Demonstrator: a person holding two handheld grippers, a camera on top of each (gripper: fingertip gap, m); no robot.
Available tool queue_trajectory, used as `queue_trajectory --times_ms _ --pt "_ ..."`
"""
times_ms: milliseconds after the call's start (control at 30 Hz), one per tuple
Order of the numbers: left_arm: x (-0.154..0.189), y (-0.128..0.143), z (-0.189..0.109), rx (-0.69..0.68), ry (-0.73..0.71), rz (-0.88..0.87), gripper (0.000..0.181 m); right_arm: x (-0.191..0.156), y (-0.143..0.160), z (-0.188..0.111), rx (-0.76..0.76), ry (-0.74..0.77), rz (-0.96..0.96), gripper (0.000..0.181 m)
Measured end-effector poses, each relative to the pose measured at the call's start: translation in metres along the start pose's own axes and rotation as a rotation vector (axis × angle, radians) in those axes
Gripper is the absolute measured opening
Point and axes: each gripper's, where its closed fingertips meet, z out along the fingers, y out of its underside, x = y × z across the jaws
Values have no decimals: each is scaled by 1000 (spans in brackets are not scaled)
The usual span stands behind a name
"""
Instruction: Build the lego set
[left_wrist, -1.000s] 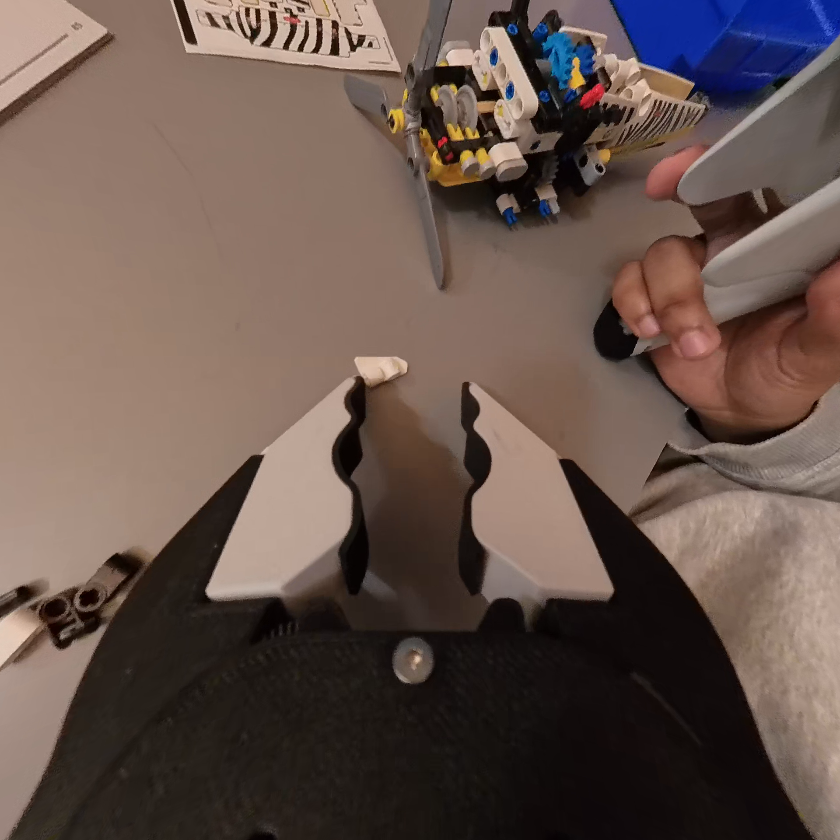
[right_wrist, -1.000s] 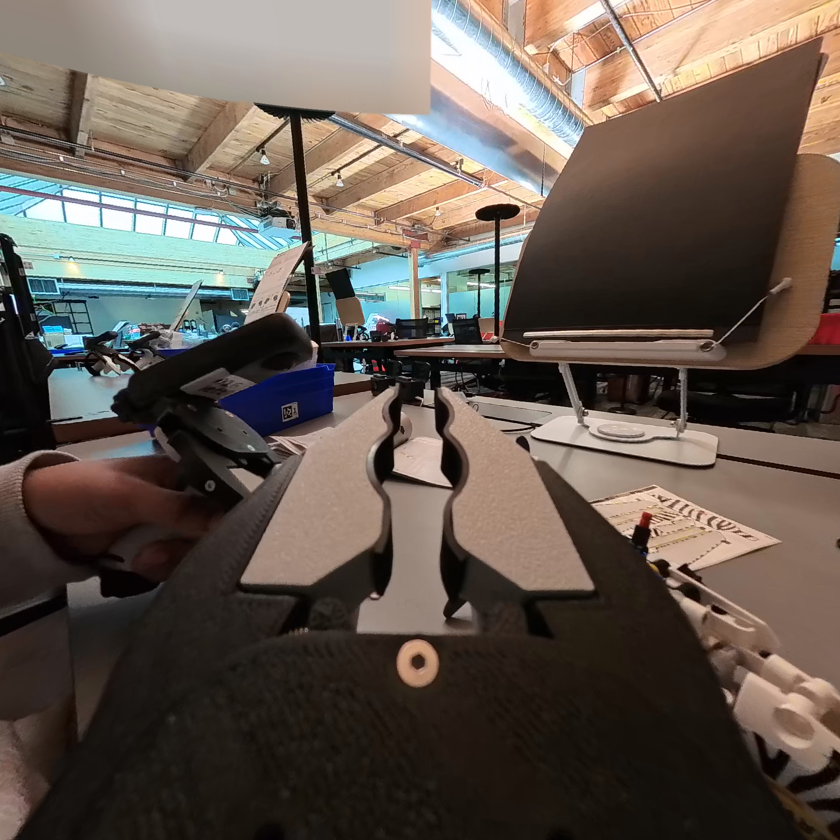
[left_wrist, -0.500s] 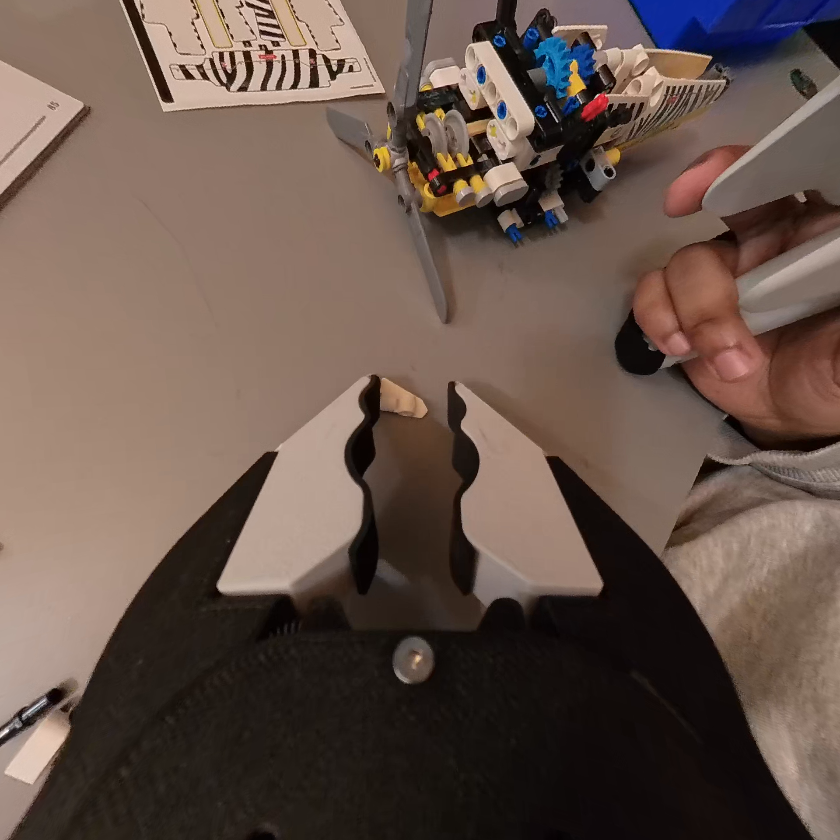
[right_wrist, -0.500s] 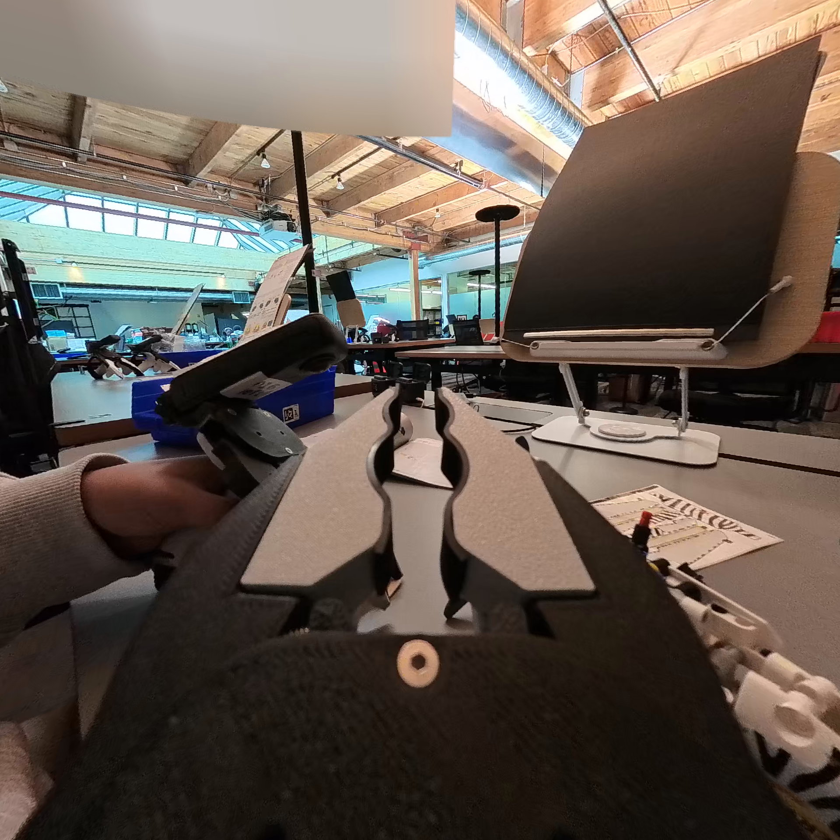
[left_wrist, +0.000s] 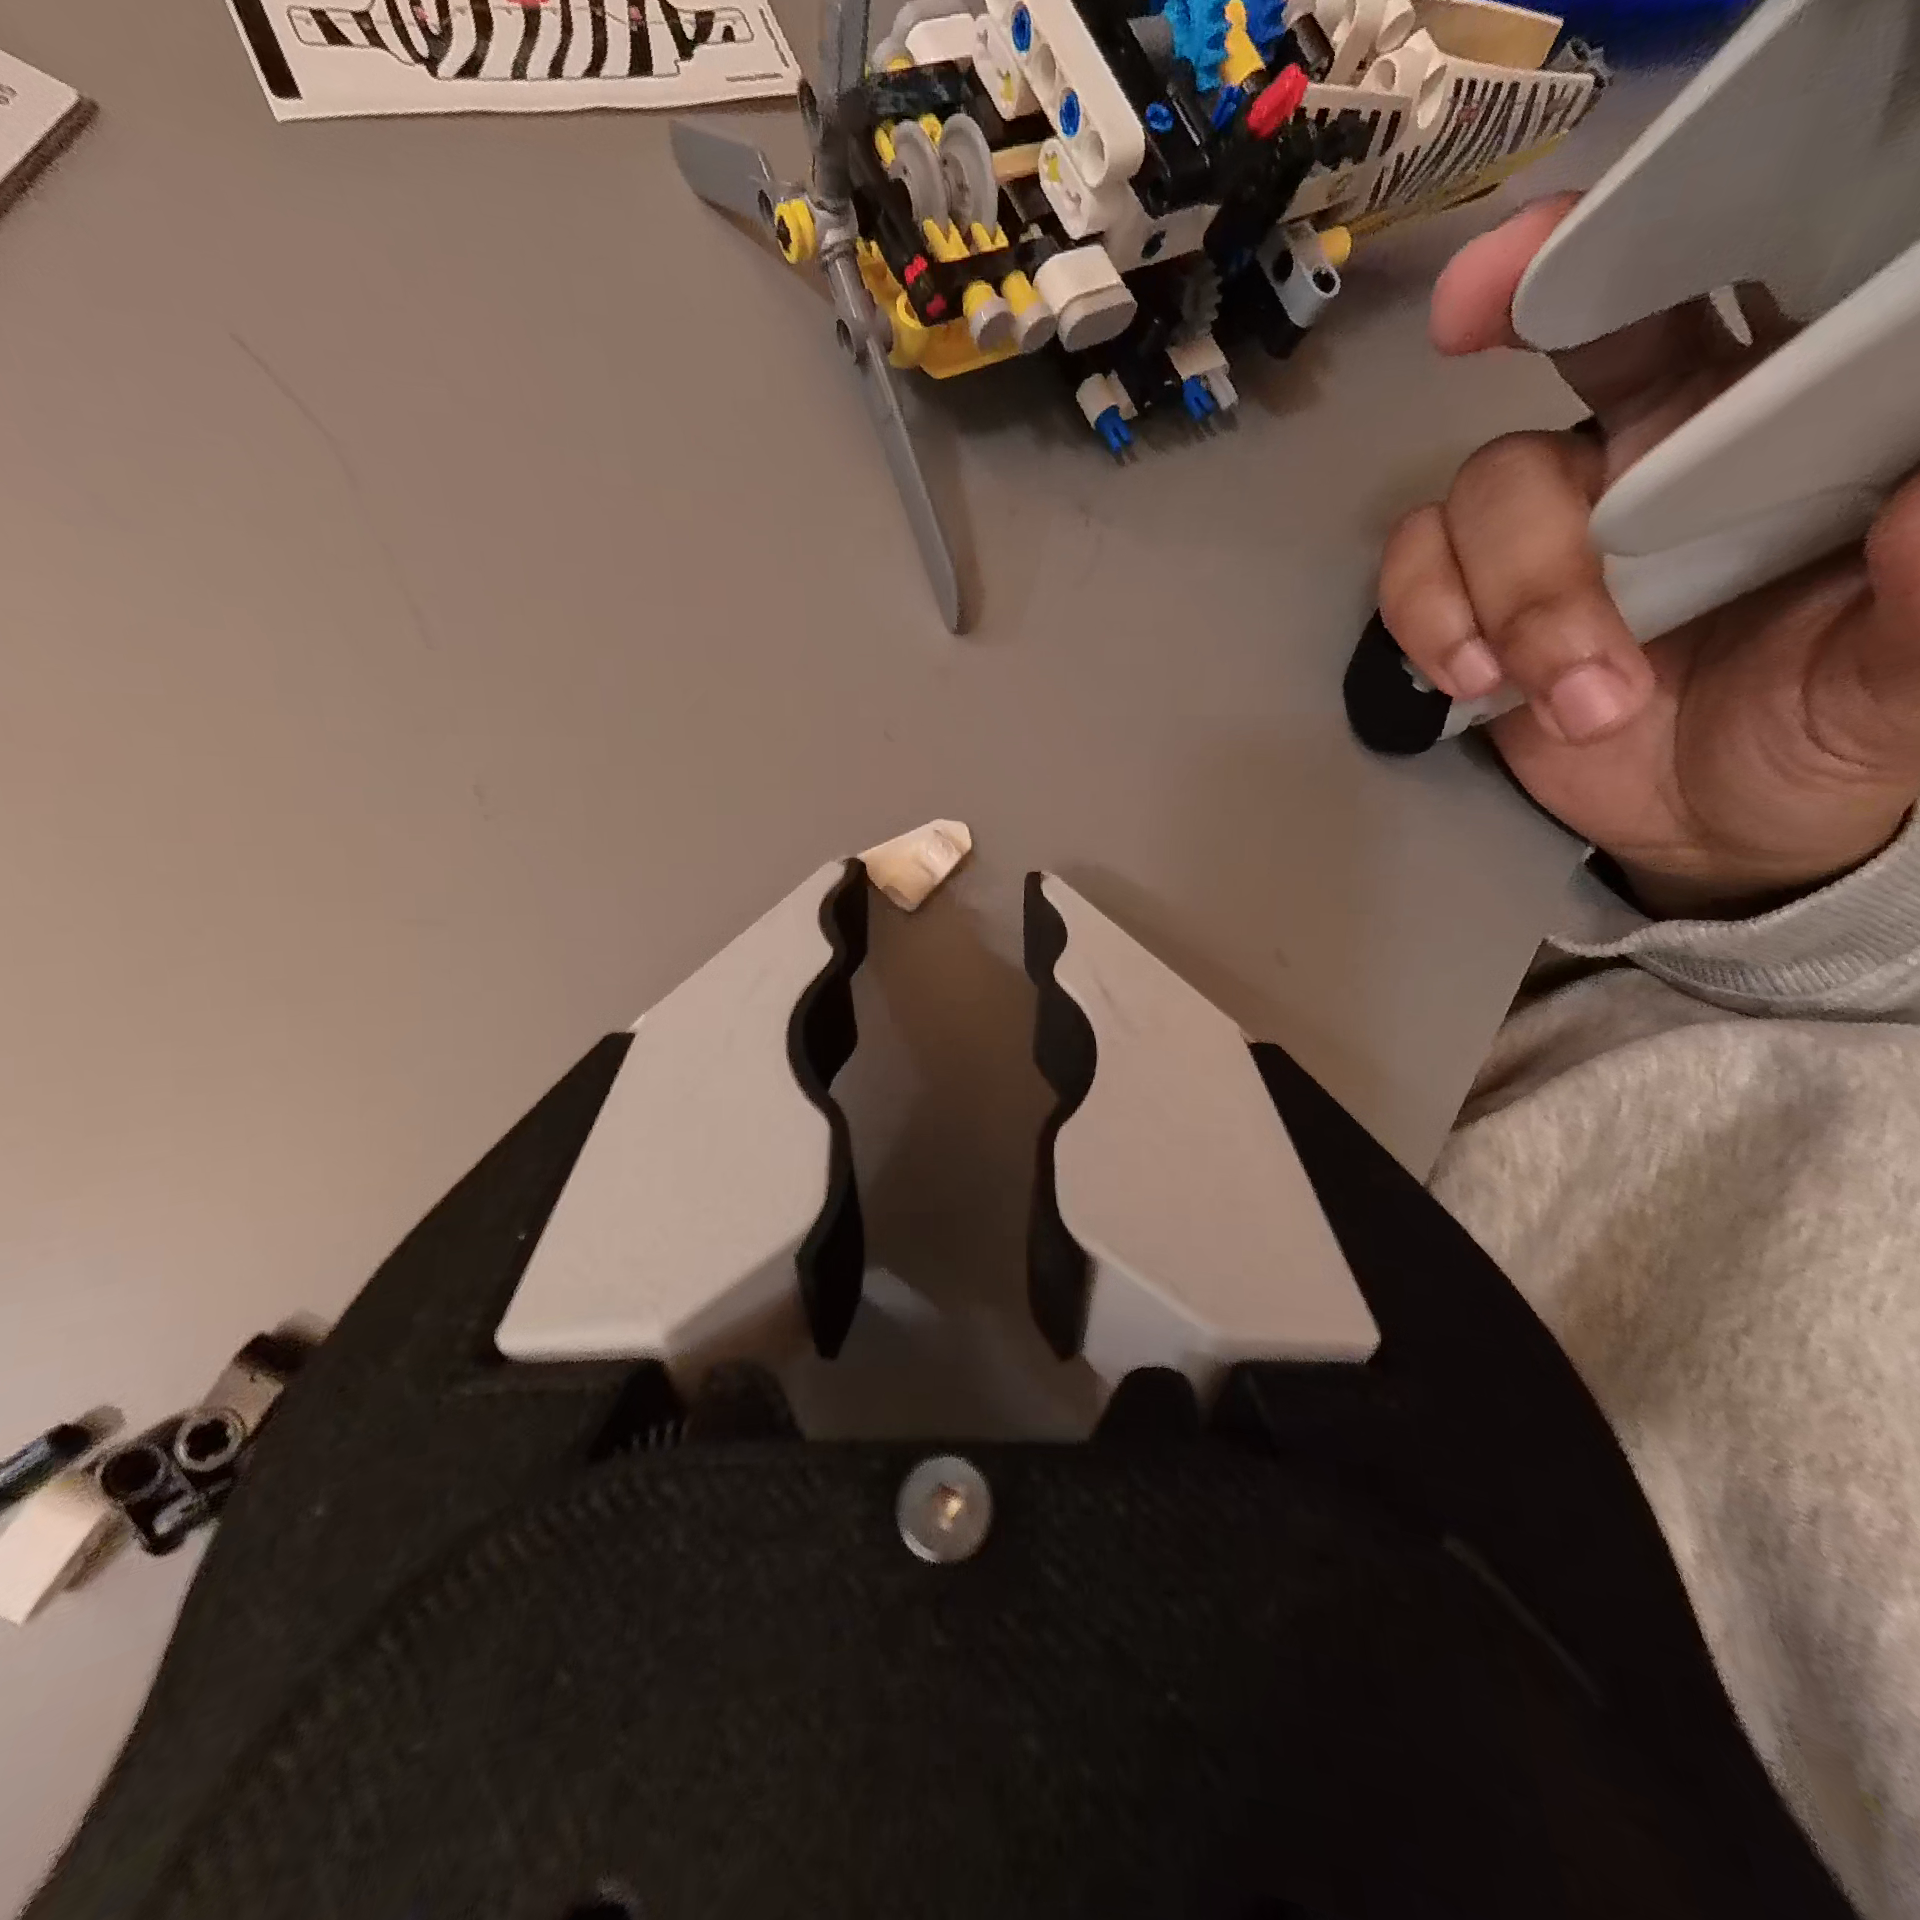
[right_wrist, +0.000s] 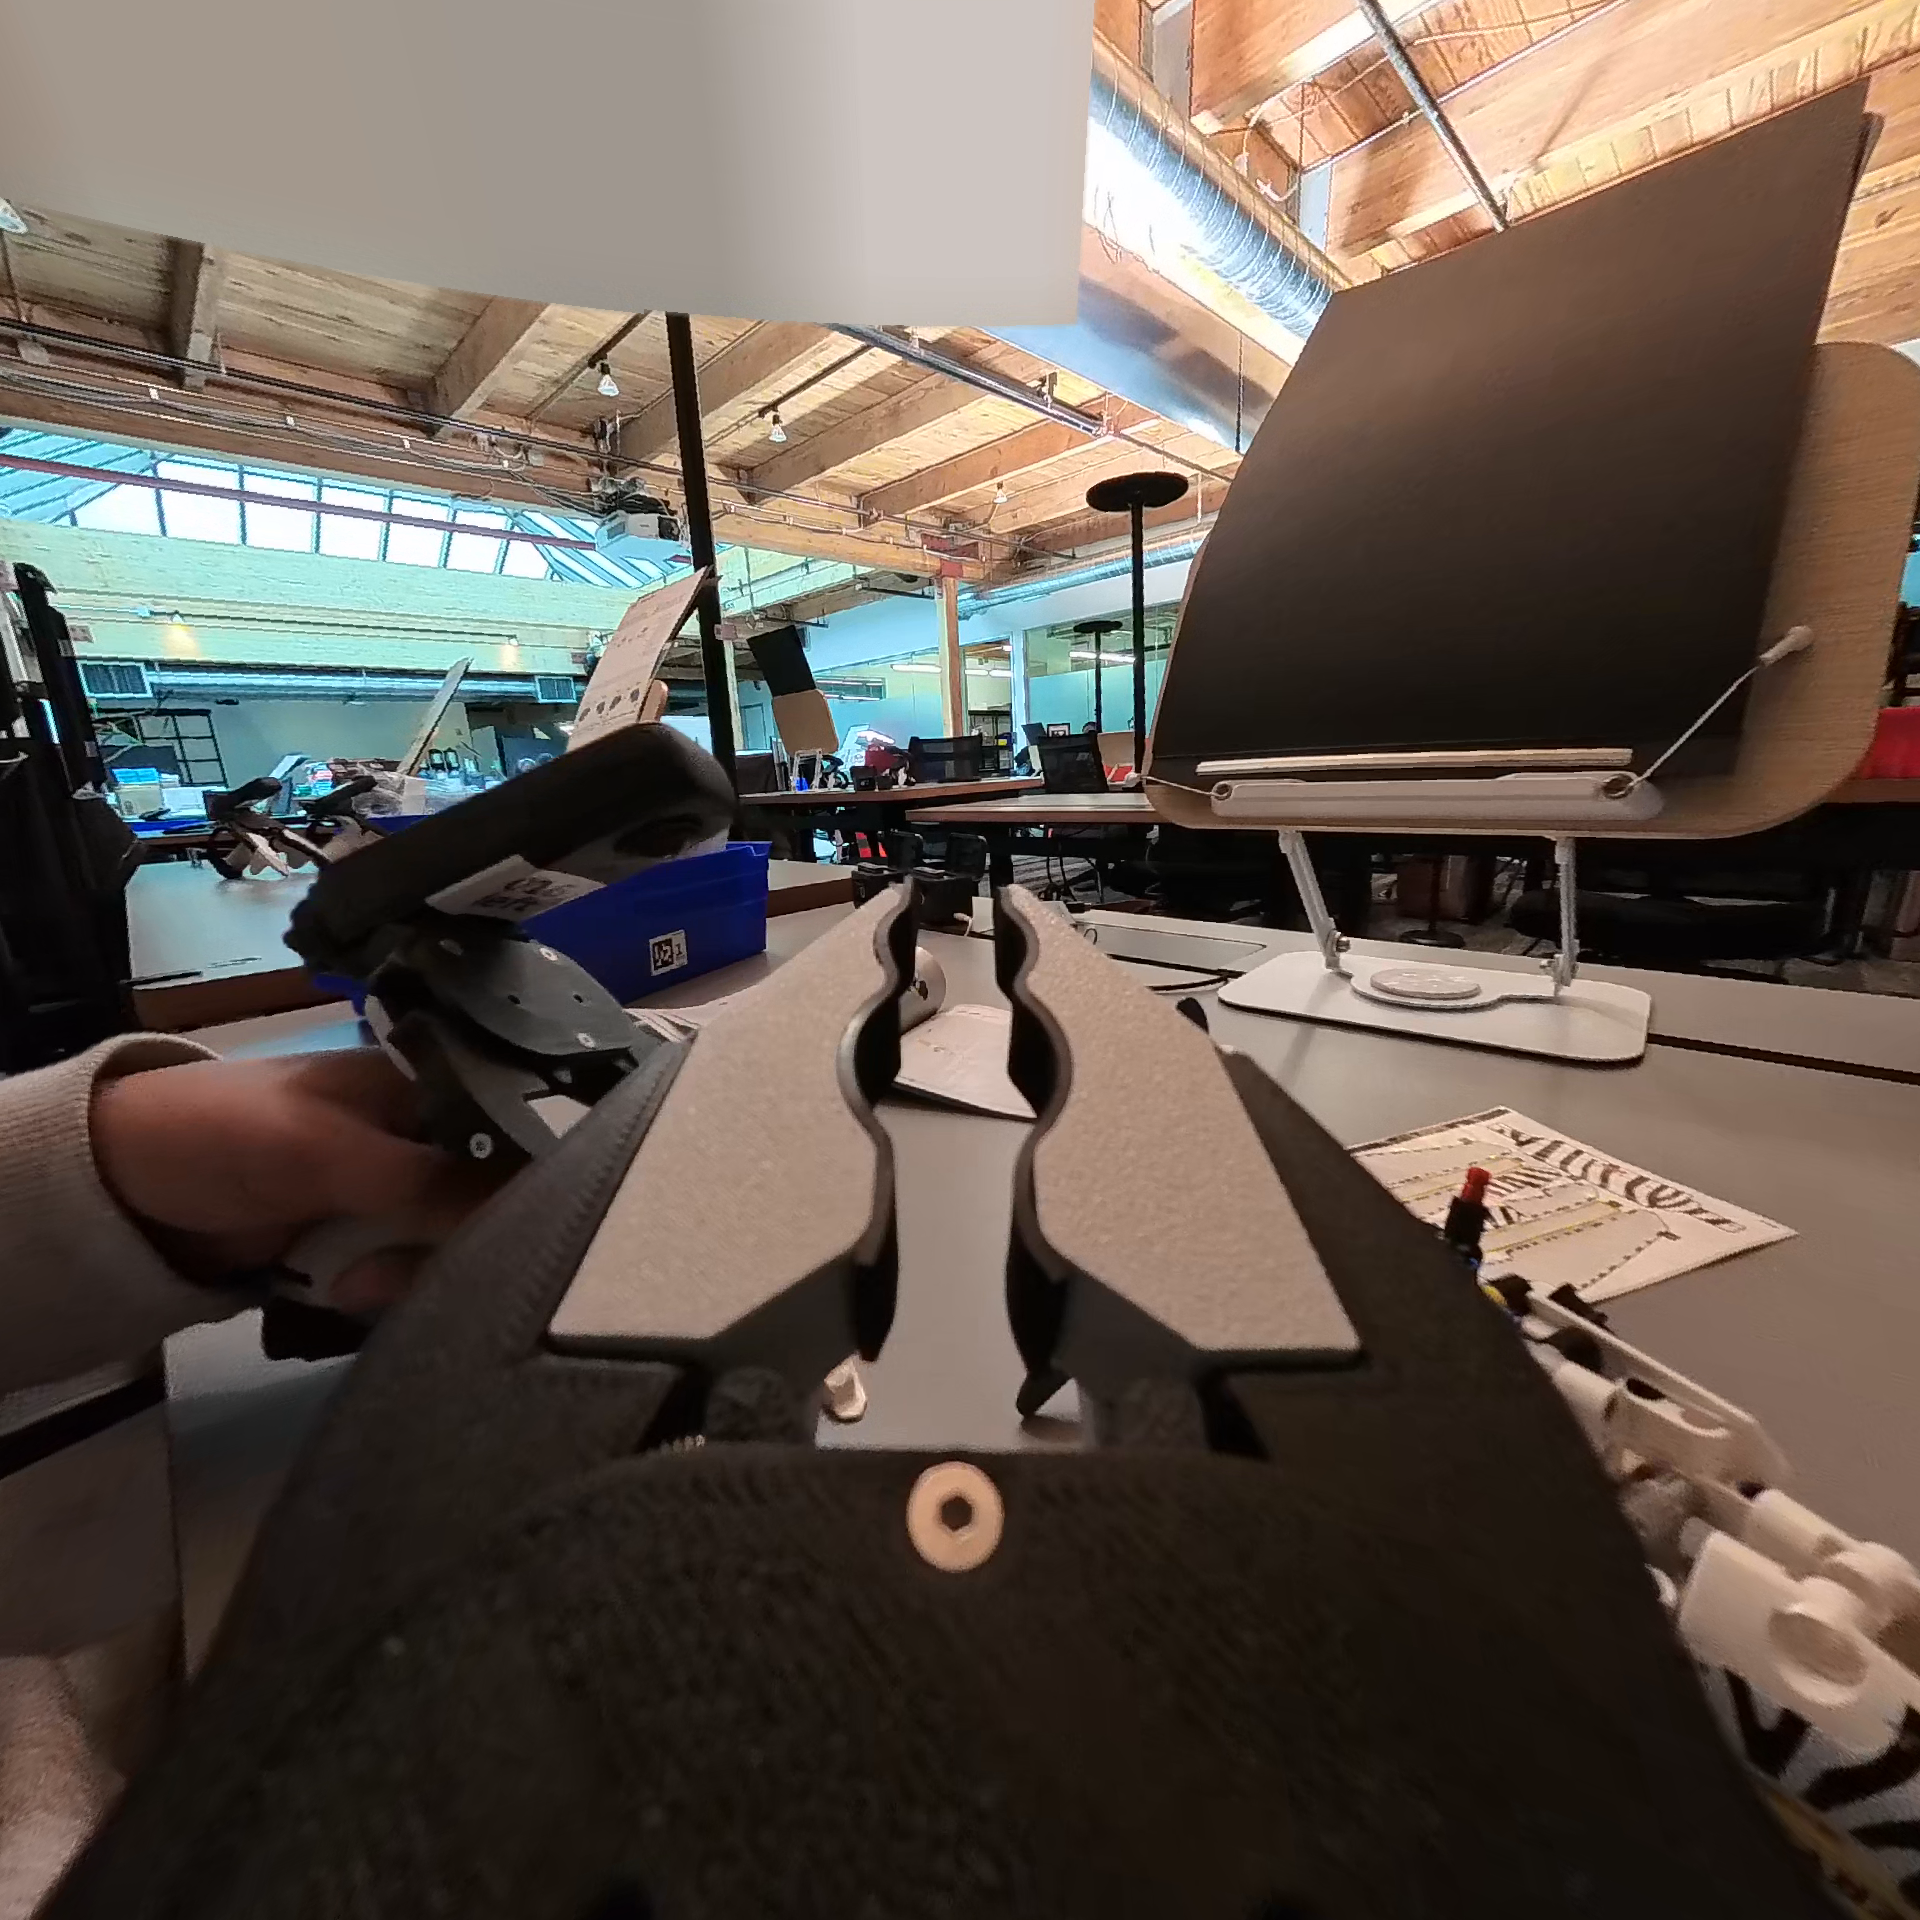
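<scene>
Left gripper (left_wrist: 940, 878) low over the grey surface (left_wrist: 416, 675), fingers spread with a clear gap between them, gripping nothing. Small cream piece (left_wrist: 916, 858) lying on the surface right at the tip of the left finger (left_wrist: 717, 1122), touching or nearly so; cannot tell which. Bare surface ahead of the piece, up to the grey propeller blade (left_wrist: 914, 488) of the model (left_wrist: 1091, 197), which sits near the far edge of the left wrist view. Striped sheet (left_wrist: 499, 52) just left of the model, apart from it. Black connectors (left_wrist: 171, 1455) and a white piece (left_wrist: 42, 1558) at the near left, well apart from the fingers. To the right, a hand (left_wrist: 1662, 665) wrapped around the right gripper's handle, close beside the open stretch; grey sleeve (left_wrist: 1714, 1247) along the right edge. Right gripper (right_wrist: 954, 914) raised and pointing level across the surface, fingers slightly parted, nothing between them. Model's white beams (right_wrist: 1766, 1610) at the lower right corner of that view, sheet beyond, a stand (right_wrist: 1434, 997) with a dark board farther back, blue bin (right_wrist: 665, 925) behind the other gripper on the left.
</scene>
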Motion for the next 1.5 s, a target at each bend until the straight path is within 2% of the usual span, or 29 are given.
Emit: queue_trajectory --times_ms 233,333,533,633,700,1000,1233,1367,1500 --pt "-4 6 -10 21 -25 -17 30 0 -1 -2 -1 -1 -5 11" --pt "-11 2 -17 70 -35 -43 29 0 -2 -3 -2 -2 -7 11" --pt "-22 -21 -36 302 3 -106 30 -1 -2 -4 -5 -2 -12 12" --pt "-13 -34 -49 434 127 -135 41 -1 -2 -4 -7 0 -15 12" --pt "-13 -43 -59 530 166 -164 41 0 -2 -3 -10 1 -15 12" --pt "-21 -55 -89 748 203 -180 47 2 0 -1 -22 11 -9 13" --pt "-23 -57 -93 774 247 -208 47 4 1 1 -28 15 -7 14" --pt "-20 -57 -92 771 314 -244 55 2 1 1 -29 11 -11 15" --pt "-18 -57 -92 773 304 -224 55 0 1 1 -22 12 -22 15"
